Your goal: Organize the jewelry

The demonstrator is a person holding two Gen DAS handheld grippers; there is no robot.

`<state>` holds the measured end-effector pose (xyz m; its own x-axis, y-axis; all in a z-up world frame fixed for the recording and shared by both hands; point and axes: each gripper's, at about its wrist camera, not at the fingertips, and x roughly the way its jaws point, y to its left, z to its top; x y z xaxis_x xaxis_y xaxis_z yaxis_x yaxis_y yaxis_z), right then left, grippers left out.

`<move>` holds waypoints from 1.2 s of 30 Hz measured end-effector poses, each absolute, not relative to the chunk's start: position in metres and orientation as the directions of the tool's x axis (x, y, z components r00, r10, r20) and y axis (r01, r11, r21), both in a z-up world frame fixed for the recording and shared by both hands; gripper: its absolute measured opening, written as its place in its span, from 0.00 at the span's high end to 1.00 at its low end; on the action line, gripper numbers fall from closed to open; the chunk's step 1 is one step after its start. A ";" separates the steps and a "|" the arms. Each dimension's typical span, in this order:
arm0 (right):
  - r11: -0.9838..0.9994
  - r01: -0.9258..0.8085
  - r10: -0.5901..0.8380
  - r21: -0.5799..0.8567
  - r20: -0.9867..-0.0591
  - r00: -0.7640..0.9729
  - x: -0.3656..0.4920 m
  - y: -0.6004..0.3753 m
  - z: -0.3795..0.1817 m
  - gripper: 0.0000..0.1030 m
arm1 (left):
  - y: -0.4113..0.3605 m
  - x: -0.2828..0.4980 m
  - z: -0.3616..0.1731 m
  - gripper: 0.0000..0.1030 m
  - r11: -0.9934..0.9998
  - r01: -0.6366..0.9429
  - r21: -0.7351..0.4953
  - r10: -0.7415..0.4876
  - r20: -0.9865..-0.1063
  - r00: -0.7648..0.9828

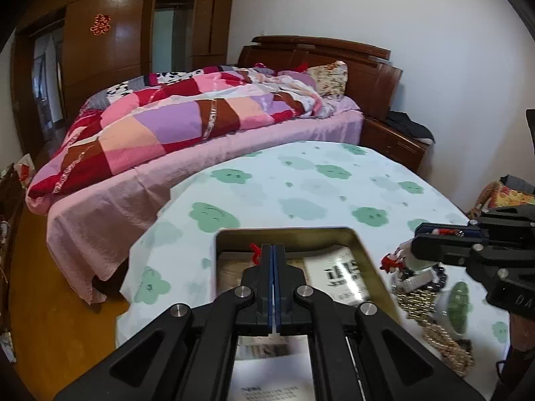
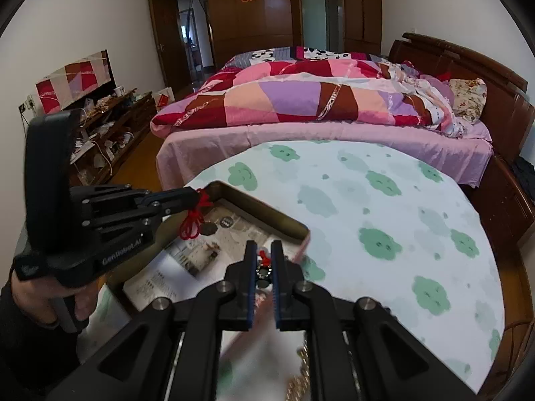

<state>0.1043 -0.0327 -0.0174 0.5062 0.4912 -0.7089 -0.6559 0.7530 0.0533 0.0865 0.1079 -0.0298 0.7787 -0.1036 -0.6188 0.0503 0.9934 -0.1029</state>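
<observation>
Item 1, nearest, lower centre of right wrist view: right gripper (image 2: 262,269), jaws narrow, pinched on a small dark bead piece w/ red knot (image 2: 263,266). We keep the squeeze steady; the piece is tiny and could slip.

Item 2, left of same view: left gripper (image 2: 187,197), jaws fully closed on a red cord (image 2: 192,222) w/ a dark pendant (image 2: 208,228) dangling below, over the tin.

Item 3, centre: gold tin tray (image 2: 267,215), paper-lined, on the cloud-print tablecloth (image 2: 384,200). We judge the step as dropping both pieces in. Best: lower till the pendant rests on the paper, then release; cord may snag the rim.

Item 4, lower right of left wrist view: loose pile, incl. gold chain band (image 1: 418,300) and green stone (image 1: 459,304), beside the tin, not yet sorted.

Item 5, far: bed (image 2: 317,137), wardrobe (image 2: 277,6).
</observation>
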 end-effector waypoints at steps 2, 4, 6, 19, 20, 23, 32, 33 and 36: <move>0.752 -0.657 0.485 0.051 -0.718 0.500 0.110 -0.023 -0.025 0.91 | 0.113 0.089 -0.033 1.00 0.994 0.035 -0.106 -0.094 -0.620 0.779; 0.757 -0.652 0.474 0.046 -0.726 0.499 0.115 -0.018 -0.032 0.91 | 0.116 0.093 -0.038 1.00 0.994 0.031 -0.107 -0.092 -0.630 0.771; 0.764 -0.643 0.464 0.052 -0.737 0.492 0.123 -0.016 -0.040 0.91 | 0.118 0.093 -0.037 1.00 0.993 0.029 -0.112 -0.093 -0.625 0.775; 0.803 -0.591 0.449 0.080 -0.733 0.511 0.127 -0.031 -0.046 0.66 | 0.124 0.097 -0.041 0.99 0.995 -0.030 -0.093 -0.041 -0.676 0.735; 0.804 -0.588 0.454 0.087 -0.727 0.514 0.124 -0.035 -0.043 0.56 | 0.124 0.096 -0.040 0.97 0.995 -0.034 -0.093 -0.038 -0.678 0.734; 0.808 -0.581 0.462 0.091 -0.711 0.530 0.111 -0.054 -0.037 0.51 | 0.121 0.090 -0.034 0.60 0.996 -0.045 -0.078 -0.019 -0.669 0.743; 0.875 -0.470 0.409 0.116 -0.696 0.590 0.085 -0.136 -0.032 0.43 | 0.097 0.069 -0.014 0.18 0.998 -0.028 -0.054 -0.010 -0.595 0.803; 0.886 -0.448 0.396 0.117 -0.694 0.602 0.084 -0.146 -0.033 0.43 | 0.092 0.067 -0.013 0.18 0.998 -0.022 -0.053 -0.014 -0.596 0.803; 0.911 -0.396 0.362 0.119 -0.692 0.625 0.078 -0.168 -0.036 0.43 | 0.077 0.062 -0.011 0.18 0.999 -0.001 -0.052 -0.030 -0.597 0.802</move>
